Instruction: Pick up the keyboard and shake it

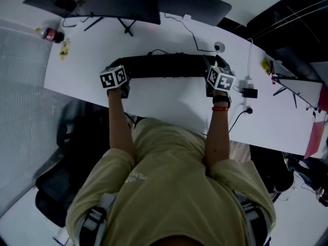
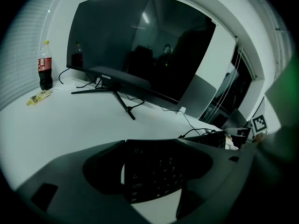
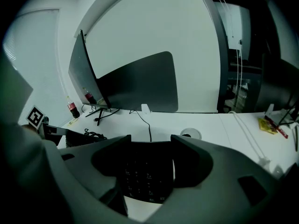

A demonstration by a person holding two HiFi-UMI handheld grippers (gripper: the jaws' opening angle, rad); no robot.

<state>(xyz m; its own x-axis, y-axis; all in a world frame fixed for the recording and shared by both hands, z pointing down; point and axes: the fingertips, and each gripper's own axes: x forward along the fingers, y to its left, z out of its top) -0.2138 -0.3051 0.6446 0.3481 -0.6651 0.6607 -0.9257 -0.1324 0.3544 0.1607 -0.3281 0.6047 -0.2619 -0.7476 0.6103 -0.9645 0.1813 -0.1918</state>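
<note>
A black keyboard [image 1: 164,65] stretches across the white desk [image 1: 174,104] between my two grippers. The left gripper [image 1: 117,68] holds its left end and the right gripper [image 1: 215,64] its right end. In the left gripper view the keyboard [image 2: 159,178] fills the gap of the left gripper [image 2: 153,160], whose jaws stand wide and press on its edges. The right gripper view shows the same: the keyboard's end [image 3: 145,176] sits clamped in the right gripper [image 3: 149,160]. White desk shows under both ends, so the keyboard looks a little raised. Its cable trails behind it.
A large dark monitor [image 1: 123,1] on a thin stand sits at the desk's back, with a cola bottle [image 1: 50,34] and a snack wrapper [image 1: 64,49] at the far left. A cable grommet [image 1: 219,47] and a power adapter [image 1: 249,92] lie to the right. An office chair [image 1: 61,152] stands beside the person.
</note>
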